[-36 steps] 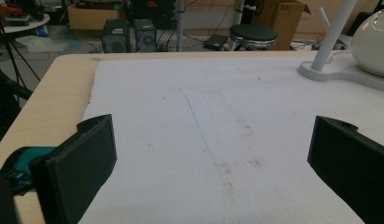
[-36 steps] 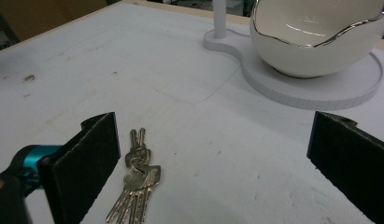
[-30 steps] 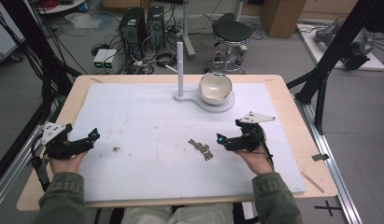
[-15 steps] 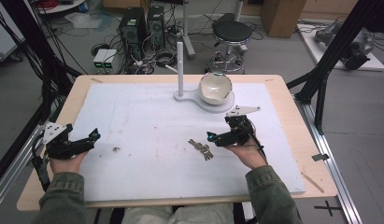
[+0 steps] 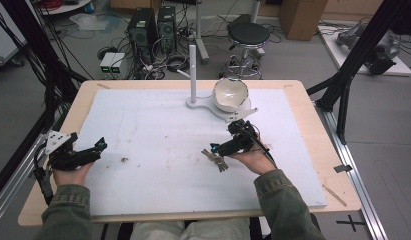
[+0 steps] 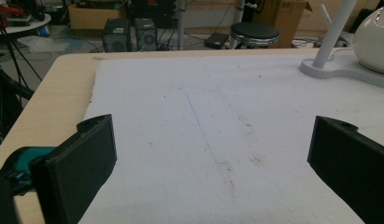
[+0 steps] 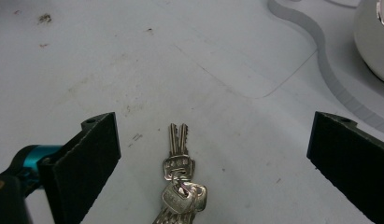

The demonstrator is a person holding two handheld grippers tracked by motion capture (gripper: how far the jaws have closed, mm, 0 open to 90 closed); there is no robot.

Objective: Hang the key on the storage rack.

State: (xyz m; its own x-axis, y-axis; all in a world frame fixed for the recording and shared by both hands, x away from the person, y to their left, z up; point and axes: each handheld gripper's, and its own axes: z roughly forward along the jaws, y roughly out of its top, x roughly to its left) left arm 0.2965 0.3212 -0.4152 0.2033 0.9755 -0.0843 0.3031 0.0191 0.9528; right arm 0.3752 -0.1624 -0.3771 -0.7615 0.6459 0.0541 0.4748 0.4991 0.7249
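Right black two-jaw gripper [image 5: 215, 149] sits low at centre frame, jaws spread wide, gripping nothing, with the bunch of silver metal keys [image 7: 179, 184] lying flat between them. Left black gripper [image 5: 99, 146], lower left, rests wide open too, empty.

Grey floor [image 5: 303, 55] with tangled cables; black stool [image 5: 248, 34]; computer towers [image 5: 153, 25]; cardboard boxes.

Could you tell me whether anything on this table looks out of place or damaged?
Nothing looks damaged. The white foam mat carries scattered brown specks and smudges, with one small dark crumb near its left side. The bunch of silver metal keys lies flat between the open right hand-held gripper jaws.
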